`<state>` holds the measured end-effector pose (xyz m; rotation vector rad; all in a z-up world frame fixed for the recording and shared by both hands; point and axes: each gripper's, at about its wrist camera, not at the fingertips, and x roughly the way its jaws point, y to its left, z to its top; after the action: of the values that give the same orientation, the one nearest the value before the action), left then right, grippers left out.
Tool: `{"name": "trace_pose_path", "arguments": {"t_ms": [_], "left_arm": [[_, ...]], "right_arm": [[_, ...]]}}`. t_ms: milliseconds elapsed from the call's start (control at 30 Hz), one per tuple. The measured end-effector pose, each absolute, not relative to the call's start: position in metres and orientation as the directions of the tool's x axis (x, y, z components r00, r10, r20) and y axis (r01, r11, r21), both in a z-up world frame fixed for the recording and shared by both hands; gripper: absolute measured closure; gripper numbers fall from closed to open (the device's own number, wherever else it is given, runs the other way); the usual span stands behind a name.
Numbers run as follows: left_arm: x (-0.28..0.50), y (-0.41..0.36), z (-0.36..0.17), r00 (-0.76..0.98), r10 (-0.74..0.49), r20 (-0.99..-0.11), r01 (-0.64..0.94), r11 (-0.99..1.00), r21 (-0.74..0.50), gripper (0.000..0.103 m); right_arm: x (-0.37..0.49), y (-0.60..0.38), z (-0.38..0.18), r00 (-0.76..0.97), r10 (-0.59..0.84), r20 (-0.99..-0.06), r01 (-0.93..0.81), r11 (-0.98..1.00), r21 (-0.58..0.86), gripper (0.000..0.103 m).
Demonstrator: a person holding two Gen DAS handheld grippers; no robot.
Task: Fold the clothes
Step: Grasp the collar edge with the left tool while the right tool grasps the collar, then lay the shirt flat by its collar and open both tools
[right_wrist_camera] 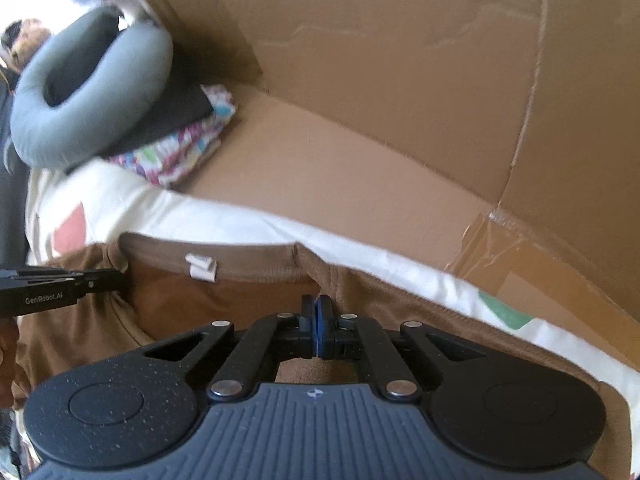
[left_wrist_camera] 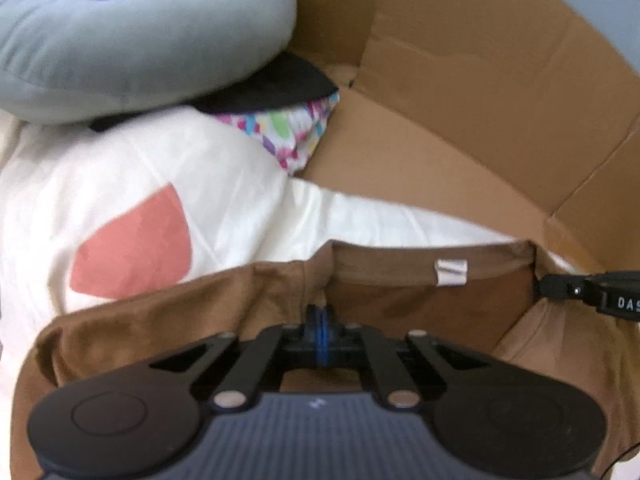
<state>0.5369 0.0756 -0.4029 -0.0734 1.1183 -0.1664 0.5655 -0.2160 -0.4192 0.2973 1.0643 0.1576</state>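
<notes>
Left wrist view: the left gripper point(left_wrist_camera: 320, 322) has its jaws closed, pinching the collar edge of a brown T-shirt point(left_wrist_camera: 160, 332) at the left shoulder side of the neck opening. To the right of these jaws, the right gripper point(left_wrist_camera: 560, 286) pinches the opposite end of the collar; the right wrist view shows its jaws point(right_wrist_camera: 318, 320) closed on the same fabric. Between the two grip points, the collar band spans taut, with a white neck label point(left_wrist_camera: 451, 272) on its inner face. Just beyond the jaws, the shirt overlies a cream cloth point(left_wrist_camera: 160, 184) bearing a pink patch point(left_wrist_camera: 136, 248). Farther ahead lies a multicoloured patterned garment point(left_wrist_camera: 292, 132), appearing folded, under a dark item point(left_wrist_camera: 272, 84) and a grey ring-shaped cushion point(left_wrist_camera: 120, 48). A cardboard box point(left_wrist_camera: 480, 100) stands behind. Progress assessment: the shirt body is below the frame, so its fold state cannot be determined; the two-point collar grip fits either spreading the shirt or carrying it.
</notes>
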Motion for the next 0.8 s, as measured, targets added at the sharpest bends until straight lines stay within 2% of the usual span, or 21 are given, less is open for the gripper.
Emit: {"name": "trace_pose_path", "arguments": {"t_ms": [233, 333, 433, 500, 700, 800], "left_arm": [[0.541, 0.079, -0.392, 0.455, -0.219, -0.863, 0.075, 0.975, -0.208, 0.102], [0.537, 0.075, -0.395, 0.45, -0.257, -0.855, 0.089, 0.966, -0.244, 0.099], [0.526, 0.075, -0.39, 0.471, -0.29, -0.833, 0.098, 0.956, -0.277, 0.092], [0.518, 0.075, -0.386, 0.492, -0.298, -0.818, 0.124, 0.954, -0.273, 0.091], [0.494, 0.071, -0.376, 0.515, -0.292, -0.806, 0.184, 0.956, -0.229, 0.086], [0.48, 0.065, -0.369, 0.514, -0.285, -0.809, 0.202, 0.957, -0.209, 0.074]], "right_arm": [[0.563, -0.222, -0.412, 0.51, 0.309, -0.803, 0.011, 0.931, 0.365, 0.103], [0.562, -0.22, -0.412, 0.511, 0.381, -0.771, -0.006, 0.898, 0.44, 0.102], [0.557, -0.219, -0.405, 0.532, 0.401, -0.746, -0.03, 0.889, 0.456, 0.101], [0.553, -0.221, -0.4, 0.542, 0.398, -0.74, -0.043, 0.893, 0.449, 0.101], [0.531, -0.248, -0.381, 0.571, 0.359, -0.738, -0.045, 0.911, 0.409, 0.091], [0.515, -0.269, -0.374, 0.575, 0.328, -0.75, -0.024, 0.923, 0.385, 0.082]]}}
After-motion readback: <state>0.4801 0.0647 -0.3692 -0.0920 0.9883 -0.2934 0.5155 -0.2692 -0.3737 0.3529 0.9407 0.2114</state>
